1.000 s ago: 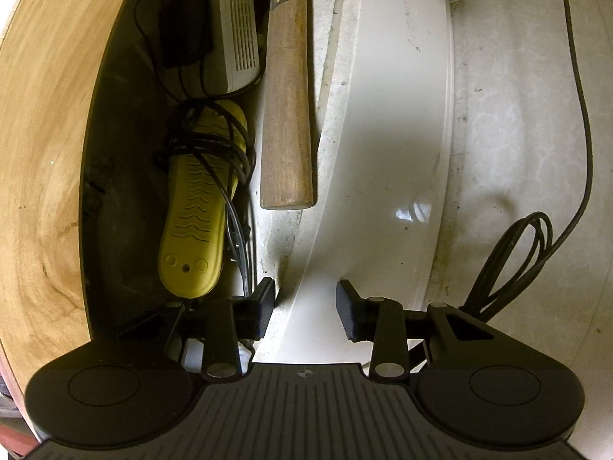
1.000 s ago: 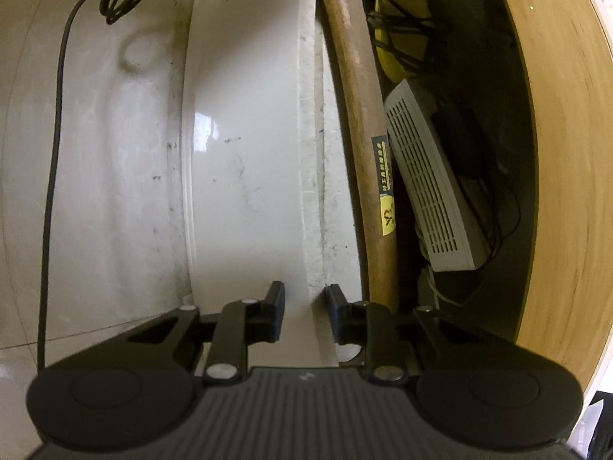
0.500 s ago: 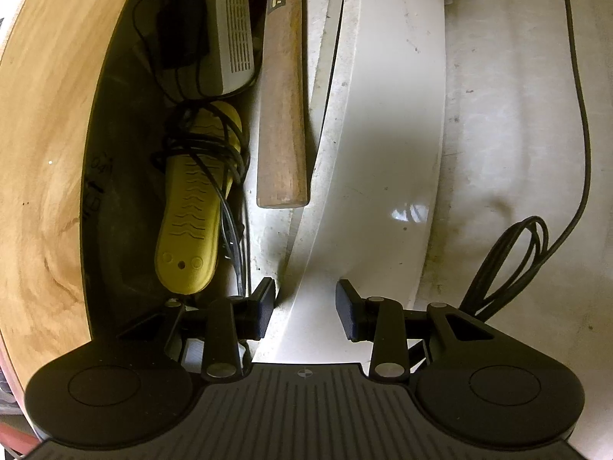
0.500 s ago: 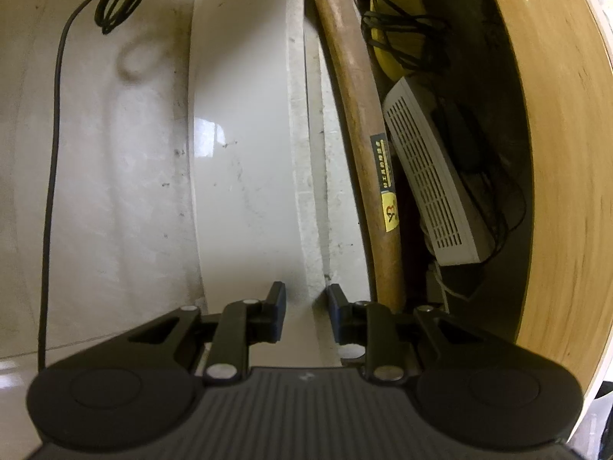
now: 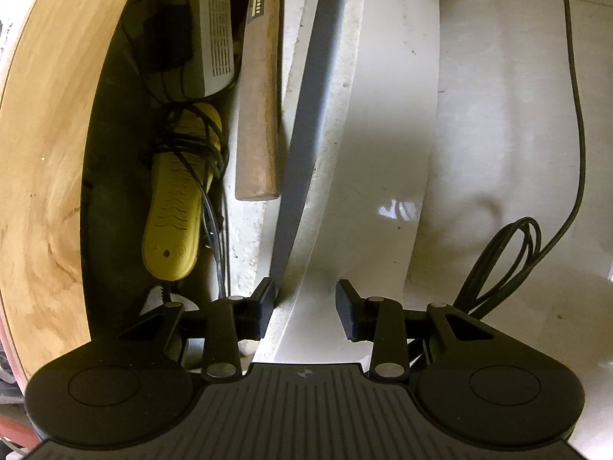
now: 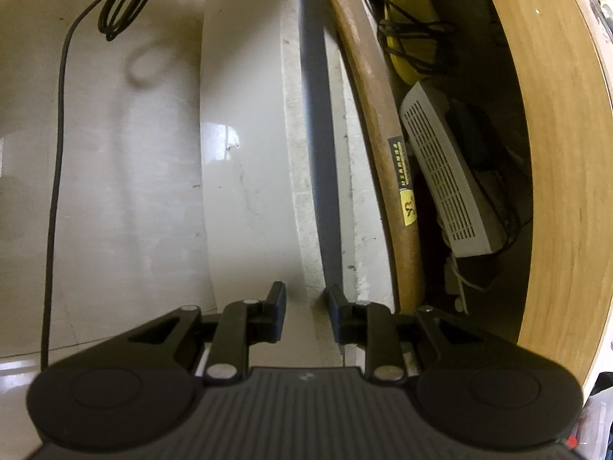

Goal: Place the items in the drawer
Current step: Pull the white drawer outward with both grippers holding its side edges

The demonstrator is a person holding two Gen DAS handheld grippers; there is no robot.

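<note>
A pale tiled floor (image 5: 498,153) with a black cable (image 5: 574,76) lies beside the open drawer (image 5: 383,115) under a wooden tabletop (image 5: 46,153). Inside lie a wooden-handled hammer (image 5: 256,115), a yellow shoe dryer (image 5: 176,207) wrapped in cord and a white router (image 5: 216,23). The left gripper (image 5: 304,308) and right gripper (image 6: 304,312) straddle the white drawer front, fingers apart, holding nothing.

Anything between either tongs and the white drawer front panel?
Nothing visible. The left tongs and right tongs are both open right at the glossy white drawer front, straddling its top edge. The wooden-handled hammer lies inside the drawer alongside that front, not across it.
</note>
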